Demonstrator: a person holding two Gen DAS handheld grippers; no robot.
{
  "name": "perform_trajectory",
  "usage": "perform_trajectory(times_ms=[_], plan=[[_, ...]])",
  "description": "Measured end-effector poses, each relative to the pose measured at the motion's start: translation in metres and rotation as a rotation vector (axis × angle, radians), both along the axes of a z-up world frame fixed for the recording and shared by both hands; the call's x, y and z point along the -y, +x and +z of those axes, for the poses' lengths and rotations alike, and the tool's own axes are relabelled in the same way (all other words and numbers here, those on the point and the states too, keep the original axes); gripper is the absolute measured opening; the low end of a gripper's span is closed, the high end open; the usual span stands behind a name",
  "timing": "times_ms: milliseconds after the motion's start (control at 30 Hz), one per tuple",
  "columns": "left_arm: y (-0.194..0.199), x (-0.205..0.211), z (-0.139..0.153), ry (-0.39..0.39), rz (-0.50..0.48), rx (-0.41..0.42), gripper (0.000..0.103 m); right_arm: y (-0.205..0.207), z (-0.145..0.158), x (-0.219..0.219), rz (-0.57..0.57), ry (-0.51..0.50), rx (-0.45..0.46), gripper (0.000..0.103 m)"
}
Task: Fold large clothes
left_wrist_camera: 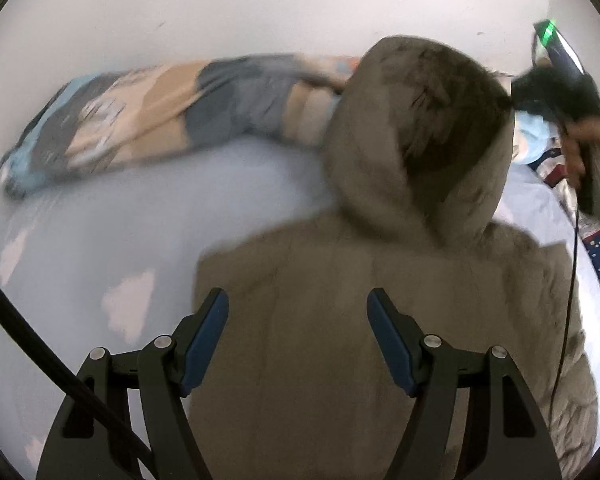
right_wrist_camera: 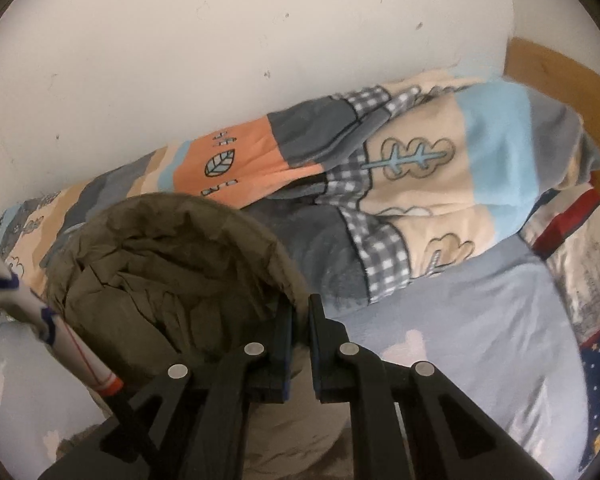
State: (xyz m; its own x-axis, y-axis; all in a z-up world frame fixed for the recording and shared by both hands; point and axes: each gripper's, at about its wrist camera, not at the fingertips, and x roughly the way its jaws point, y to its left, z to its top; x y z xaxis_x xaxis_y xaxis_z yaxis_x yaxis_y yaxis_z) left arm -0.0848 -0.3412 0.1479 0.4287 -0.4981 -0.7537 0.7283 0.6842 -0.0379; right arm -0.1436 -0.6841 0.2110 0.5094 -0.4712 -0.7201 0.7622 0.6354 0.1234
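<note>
Item 1, nearest: my left tool (left_wrist_camera: 298, 336). Its jaws stand apart with nothing between them, hovering above the back panel of the coat. I judge it is held ready to take a fresh edge.

Item 2: my right tool (right_wrist_camera: 300, 344). Jaws closed together; the rim of the hood (right_wrist_camera: 172, 264) meets them at the tips, and I read this as a pinch on that rim, though the fabric between the pads is hard to make out. From the left wrist view this tool shows at the far right, level with the hood, a hand around its handle.

Item 3: olive hooded coat (left_wrist_camera: 380, 300), the task's garment. It lies flat on the bed, hood away from me. I judge the hood is gripped so it can be turned down onto the body.

Item 4: bed sheet (left_wrist_camera: 120, 220), pale blue with cloud shapes, under the coat.

Item 5, farther: patterned blanket (right_wrist_camera: 420, 168), rolled along the wall (right_wrist_camera: 220, 40), apparently pushed back to leave folding room.
</note>
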Motion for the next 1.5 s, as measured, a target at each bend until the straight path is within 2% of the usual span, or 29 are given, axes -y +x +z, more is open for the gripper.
perform_trajectory(times_ms=[33, 100, 200, 300, 333, 500, 633, 667, 700, 733, 933, 1167, 1267, 1333, 1500], plan=[[0.005, 0.014, 0.009, -0.017, -0.018, 0.023, 0.071, -0.007, 0.003, -0.003, 0.008, 0.001, 0.013, 0.008], [0.016, 0.044, 0.027, -0.039, -0.050, 0.102, 0.080, -0.018, 0.008, -0.009, 0.029, -0.016, 0.021, 0.007], [0.036, 0.072, 0.043, -0.056, -0.036, 0.196, 0.081, -0.033, 0.015, -0.015, 0.057, -0.017, 0.044, 0.007], [0.051, 0.093, 0.051, -0.050, -0.067, 0.225, 0.081, -0.048, 0.021, -0.021, 0.086, -0.019, 0.069, 0.007], [0.054, 0.103, 0.052, -0.025, -0.087, 0.246, 0.081, -0.053, 0.022, -0.023, 0.100, -0.015, 0.084, 0.006], [0.044, 0.118, 0.065, -0.035, -0.171, 0.333, 0.081, -0.071, 0.028, -0.044, 0.160, -0.029, 0.106, 0.006], [0.047, 0.133, 0.060, 0.003, -0.193, 0.303, 0.080, -0.092, 0.034, -0.061, 0.207, -0.028, 0.137, 0.006], [0.046, 0.135, 0.056, 0.013, -0.191, 0.302, 0.066, -0.099, 0.035, -0.065, 0.215, -0.030, 0.142, 0.006], [0.044, 0.134, 0.054, 0.012, -0.201, 0.277, 0.045, -0.107, 0.037, -0.069, 0.226, -0.025, 0.151, 0.006], [0.043, 0.131, 0.053, 0.001, -0.218, 0.226, 0.011, -0.112, 0.037, -0.071, 0.229, -0.022, 0.153, 0.006], [-0.003, 0.085, 0.063, -0.053, -0.225, 0.183, 0.011, -0.151, 0.034, -0.090, 0.232, 0.012, 0.173, 0.006], [-0.065, 0.023, 0.061, -0.043, -0.224, 0.125, 0.011, -0.201, 0.030, -0.121, 0.238, 0.048, 0.199, 0.006], [-0.088, 0.005, 0.043, -0.024, -0.209, 0.102, 0.012, -0.217, 0.022, -0.140, 0.239, 0.059, 0.195, 0.006], [-0.098, -0.006, 0.022, -0.011, -0.186, 0.047, 0.012, -0.224, 0.007, -0.154, 0.231, 0.076, 0.174, 0.006], [-0.112, -0.017, -0.031, 0.079, -0.131, -0.011, 0.015, -0.226, -0.053, -0.185, 0.222, 0.069, 0.035, 0.006]])
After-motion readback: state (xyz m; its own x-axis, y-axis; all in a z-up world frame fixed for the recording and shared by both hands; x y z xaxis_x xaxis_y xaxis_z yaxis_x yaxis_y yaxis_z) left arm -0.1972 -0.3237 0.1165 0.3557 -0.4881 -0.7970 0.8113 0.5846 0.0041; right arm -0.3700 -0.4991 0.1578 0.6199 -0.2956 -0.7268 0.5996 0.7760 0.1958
